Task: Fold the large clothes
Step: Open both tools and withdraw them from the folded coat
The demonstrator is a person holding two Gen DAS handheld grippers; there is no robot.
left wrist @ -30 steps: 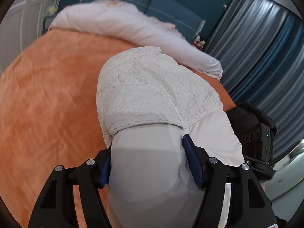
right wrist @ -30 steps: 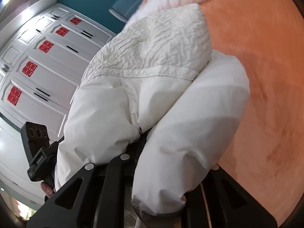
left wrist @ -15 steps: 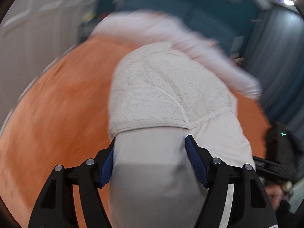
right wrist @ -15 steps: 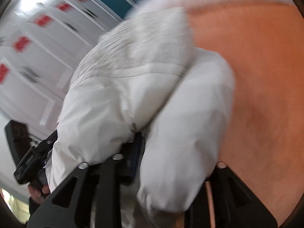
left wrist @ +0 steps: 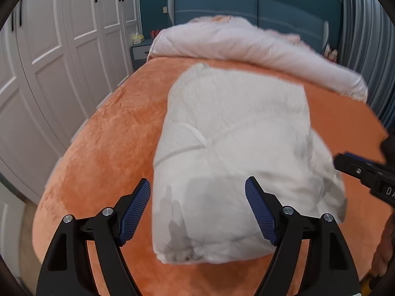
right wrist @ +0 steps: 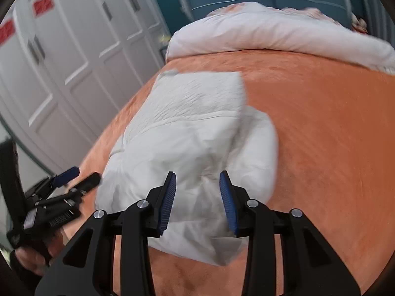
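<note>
Wardrobe (left wrist: 61, 74) stood white at nine o'clock of the bed (left wrist: 103, 148), black handles on its doors, red stickers (right wrist: 43, 5) up top, writing too blurred to read. Headboard (left wrist: 246, 7), teal, sat at twelve, with a white duvet (left wrist: 246, 46) rolled just before it. Grey curtains (left wrist: 365, 37) hung at two. Nightstand (left wrist: 139, 51) stood by the bed's far corner, a tissue box (left wrist: 138, 39) on top. Lay folded mid-bed, the white coat (left wrist: 234, 148), on orange cover, nothing over it. Stood wide apart, the left gripper (left wrist: 197, 209), jaws just opening, coat's near end between but untouched. Likewise parted, the right gripper (right wrist: 197, 197), jaws just opening, pads clear of cloth. Read "DA" on the right gripper's body at three, rest cut off.
</note>
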